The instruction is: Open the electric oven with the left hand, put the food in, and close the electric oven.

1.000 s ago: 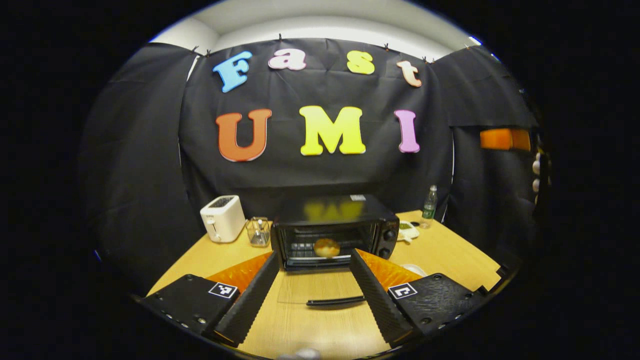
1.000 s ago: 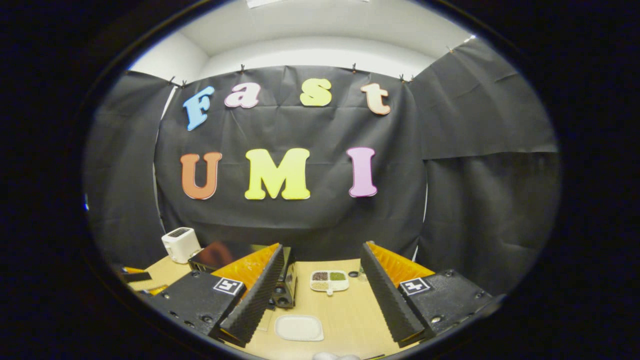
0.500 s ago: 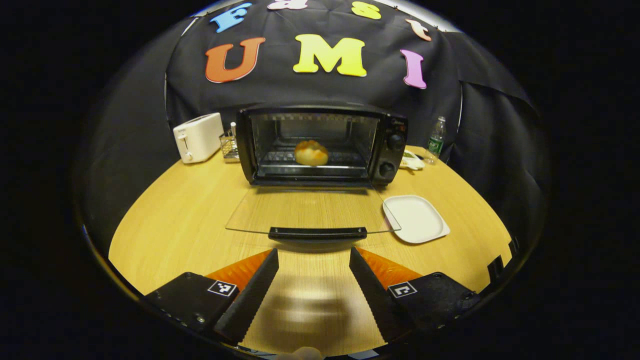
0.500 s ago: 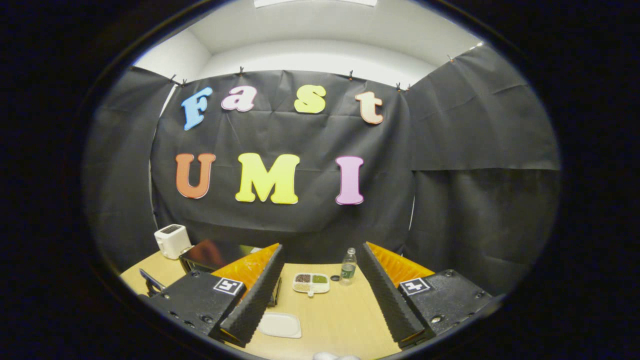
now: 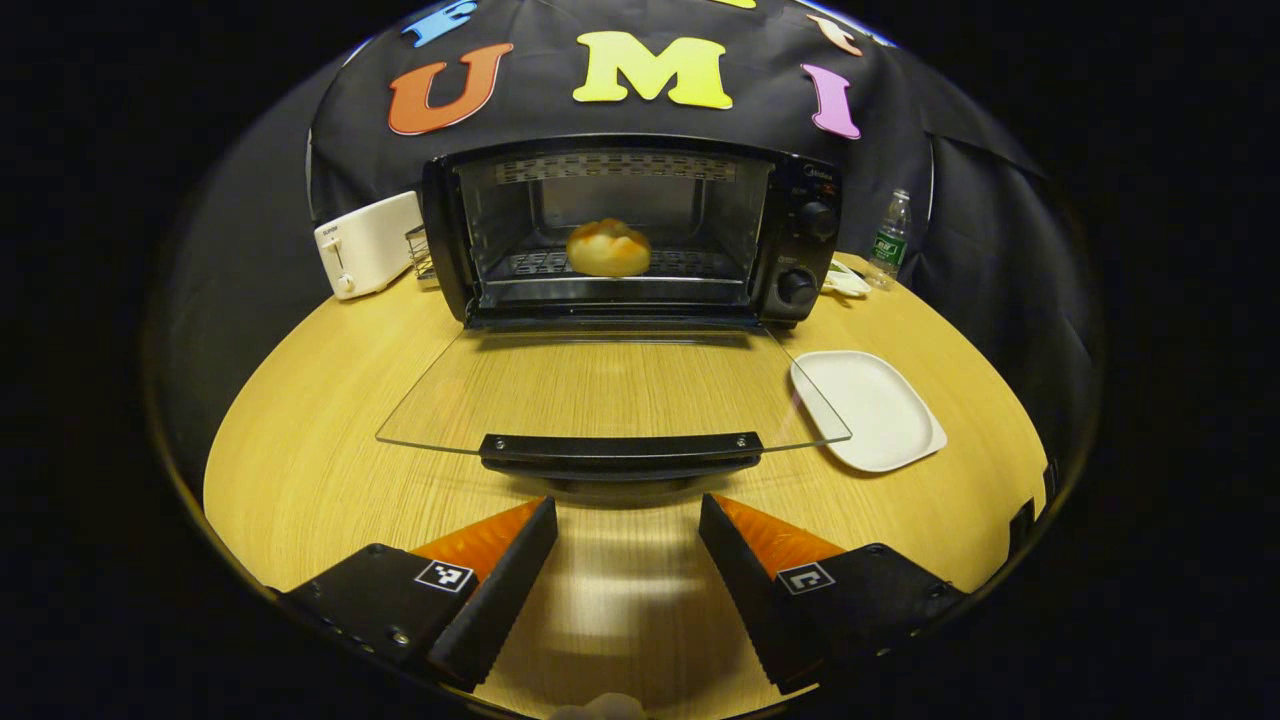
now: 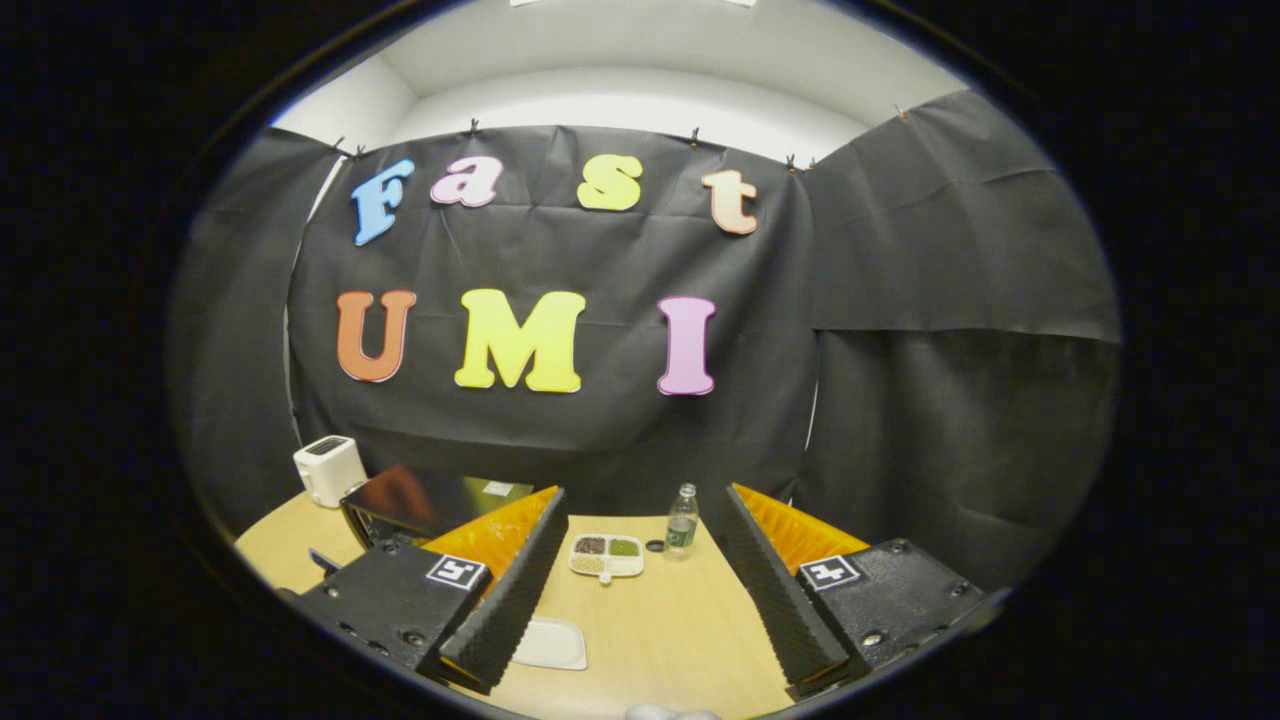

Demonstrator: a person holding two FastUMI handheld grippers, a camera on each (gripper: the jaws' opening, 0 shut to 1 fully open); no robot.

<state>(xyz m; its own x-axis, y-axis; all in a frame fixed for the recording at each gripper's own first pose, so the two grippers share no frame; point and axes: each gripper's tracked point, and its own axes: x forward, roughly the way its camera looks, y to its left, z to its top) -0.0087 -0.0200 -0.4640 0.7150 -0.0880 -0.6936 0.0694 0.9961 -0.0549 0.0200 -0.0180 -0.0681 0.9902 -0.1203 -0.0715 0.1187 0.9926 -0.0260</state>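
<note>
Electric oven [image 5: 630, 225] at the back of the wooden table [image 5: 330, 400]; its glass door [image 5: 610, 395] is folded flat toward the camera, handle [image 5: 620, 452] at the near edge. Bread roll [image 5: 608, 247] on the rack inside. Left gripper [image 5: 625, 560] just short of the handle, fingers spread, empty. White plate [image 5: 868, 408] right of the door; white toaster [image 5: 366, 243] left of the oven. Right gripper [image 6: 640, 590] released, holding nothing, above the table right of the oven.

Left gripper view faces the oven [image 5: 630, 235] closely (right gripper view higher); both share the plate [image 5: 868, 410].
</note>
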